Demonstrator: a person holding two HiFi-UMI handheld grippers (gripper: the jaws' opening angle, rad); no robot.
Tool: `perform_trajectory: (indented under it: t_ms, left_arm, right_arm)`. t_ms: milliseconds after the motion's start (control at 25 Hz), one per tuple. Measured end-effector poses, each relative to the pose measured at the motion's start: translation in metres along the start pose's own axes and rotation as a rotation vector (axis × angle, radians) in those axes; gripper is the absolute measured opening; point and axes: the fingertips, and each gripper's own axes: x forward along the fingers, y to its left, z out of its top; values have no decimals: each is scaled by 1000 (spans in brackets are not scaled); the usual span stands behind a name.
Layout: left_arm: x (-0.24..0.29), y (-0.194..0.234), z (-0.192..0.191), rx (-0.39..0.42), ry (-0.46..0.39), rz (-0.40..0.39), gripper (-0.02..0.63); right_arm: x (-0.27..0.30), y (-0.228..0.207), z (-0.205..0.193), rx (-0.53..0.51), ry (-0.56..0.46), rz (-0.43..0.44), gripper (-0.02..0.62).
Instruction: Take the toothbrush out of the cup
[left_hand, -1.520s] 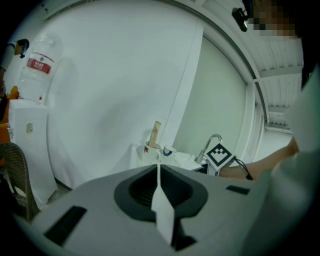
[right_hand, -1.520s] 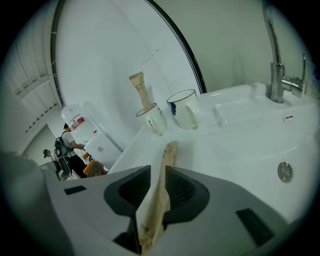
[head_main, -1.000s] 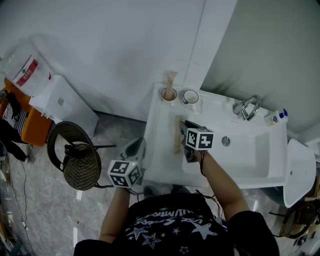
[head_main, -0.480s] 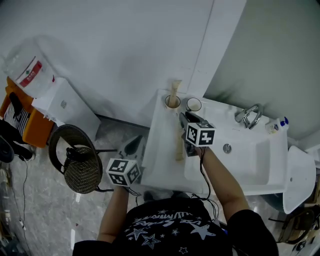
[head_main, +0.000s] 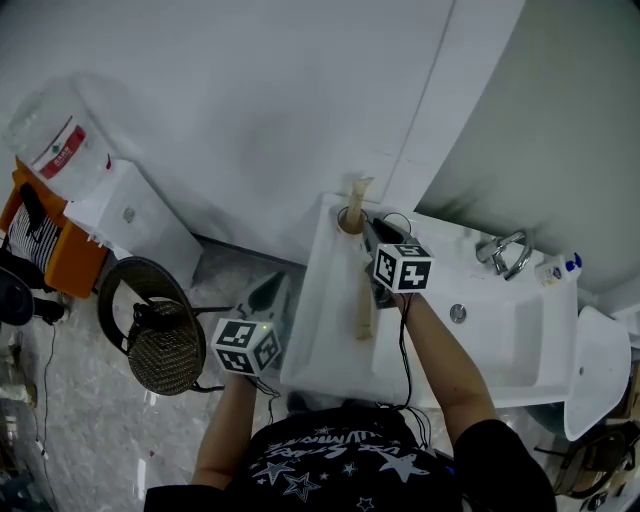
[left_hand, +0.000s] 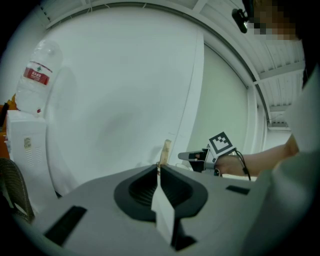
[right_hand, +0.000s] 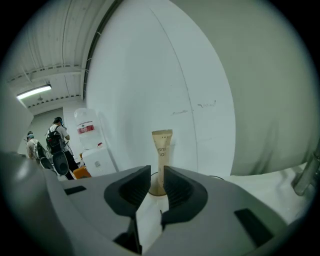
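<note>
On the left ledge of the white sink (head_main: 505, 340) lies the toothbrush (head_main: 362, 300), a long beige stick stretched flat along the rim and out of the cup (head_main: 347, 222). The cup stands just beyond the toothbrush's far end, at the sink's back left corner against the wall. Upright in it is a beige tube (head_main: 357, 192) with a flat crimped top.

The right gripper (head_main: 369, 231) reaches over the ledge just beside the toothbrush, with its tips close to the cup. In the right gripper view its jaws stand a narrow way apart and have just been closing. The tube shows through the gap just past the tips, and the pads do not press on it or on anything else. The thin rim of a second cup (head_main: 400, 218) peeks out beside this gripper's body.

The left gripper (head_main: 270, 292) hangs off the sink's left side above the floor, well apart from the toothbrush. Its jaws are closed together with nothing between them.

A tap (head_main: 505, 252) sits at the back of the basin. Off to the left are a large water bottle (head_main: 55, 135) on a white stand and a round black fan (head_main: 160, 335) on the floor.
</note>
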Motion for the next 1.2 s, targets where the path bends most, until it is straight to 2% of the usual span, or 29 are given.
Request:
perform_trajectory:
  t_ms: [320,760,960,1200]
  left_arm:
    - [11,13,-1,-13,17,8,26]
    - [12,28,-11,-32,42,39,26]
    - [13,32,-13,-38,47,49,26]
    - [9,32,-19,-50,54,50,26]
  right_arm:
    - [31,-4,6,3,0,-1,120]
    - [63,-10,5,-20,19,-14,118]
    - [70,-16,-3,-49,62,-55,61]
    - [68,-15,-3,-54,63,-56,38]
